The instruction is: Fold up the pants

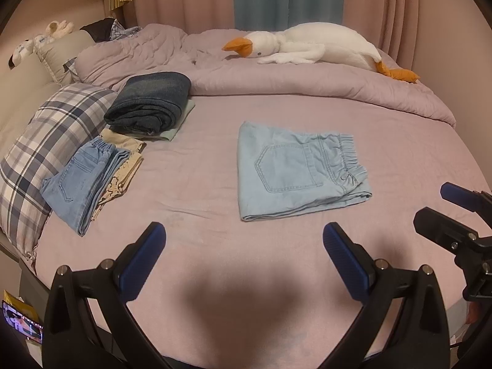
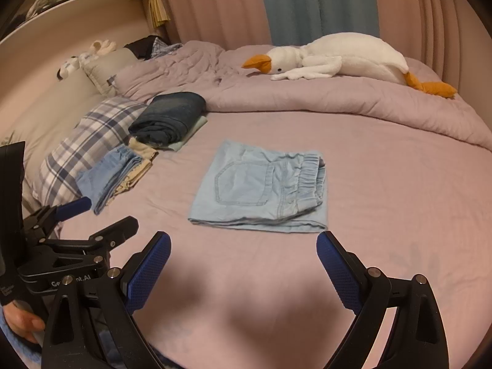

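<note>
Denim stack (image 1: 83,181) left of folded pants (image 1: 295,169); goose plush (image 1: 310,46) behind.

The left gripper (image 1: 244,230), black-framed with blue ribbed pads, fills the lower part of its own view, jaws spread wide and holding nothing. It also shows at the lower left of the right wrist view, where bare fingers (image 2: 21,323) grip its handle. The right gripper (image 2: 243,240), of the same build, sits low in its frame, likewise spread wide and empty.
</note>
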Action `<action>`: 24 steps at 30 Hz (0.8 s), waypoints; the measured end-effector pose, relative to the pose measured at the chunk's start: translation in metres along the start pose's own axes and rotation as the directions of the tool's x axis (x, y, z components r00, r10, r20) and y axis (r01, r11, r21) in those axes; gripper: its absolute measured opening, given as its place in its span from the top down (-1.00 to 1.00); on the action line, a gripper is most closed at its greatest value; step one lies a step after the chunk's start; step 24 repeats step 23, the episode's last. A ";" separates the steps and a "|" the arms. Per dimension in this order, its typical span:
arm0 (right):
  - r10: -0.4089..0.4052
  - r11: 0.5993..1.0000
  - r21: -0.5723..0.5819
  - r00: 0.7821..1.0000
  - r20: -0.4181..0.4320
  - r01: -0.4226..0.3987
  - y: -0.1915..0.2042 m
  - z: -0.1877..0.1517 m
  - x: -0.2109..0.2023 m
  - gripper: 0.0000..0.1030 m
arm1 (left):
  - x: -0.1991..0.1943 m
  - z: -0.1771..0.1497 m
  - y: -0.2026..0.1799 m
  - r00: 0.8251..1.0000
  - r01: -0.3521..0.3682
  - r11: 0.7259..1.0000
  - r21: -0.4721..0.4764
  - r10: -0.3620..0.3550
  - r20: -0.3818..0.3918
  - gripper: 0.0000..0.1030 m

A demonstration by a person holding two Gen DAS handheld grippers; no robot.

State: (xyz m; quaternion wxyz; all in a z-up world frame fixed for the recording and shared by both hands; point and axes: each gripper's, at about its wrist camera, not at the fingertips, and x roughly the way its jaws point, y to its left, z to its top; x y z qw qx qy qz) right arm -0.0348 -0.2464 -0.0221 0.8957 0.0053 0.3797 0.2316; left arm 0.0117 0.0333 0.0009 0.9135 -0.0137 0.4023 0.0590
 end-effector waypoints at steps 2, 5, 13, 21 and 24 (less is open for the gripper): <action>0.000 1.000 0.000 1.000 0.001 0.000 0.000 0.001 0.000 -0.85 | -0.001 0.001 0.000 1.000 0.001 1.000 0.002 -0.001 0.001 -0.99; 0.000 1.000 -0.002 1.000 0.002 0.000 0.001 0.001 -0.001 -0.85 | -0.002 0.001 0.000 1.000 0.002 1.000 0.005 -0.002 0.005 -0.99; 0.001 1.000 -0.005 1.000 0.006 -0.001 0.003 0.003 -0.003 -0.85 | -0.003 0.003 0.000 1.000 -0.004 1.000 0.007 0.004 0.010 -0.99; 0.005 1.000 -0.010 1.000 0.009 -0.005 0.005 0.005 -0.004 -0.85 | -0.006 0.003 -0.001 1.000 -0.015 1.000 0.005 0.015 0.014 -0.99; 0.003 1.000 -0.010 1.000 0.009 -0.003 0.005 0.005 -0.004 -0.85 | -0.005 0.003 -0.001 1.000 -0.014 1.000 0.004 0.014 0.012 -0.99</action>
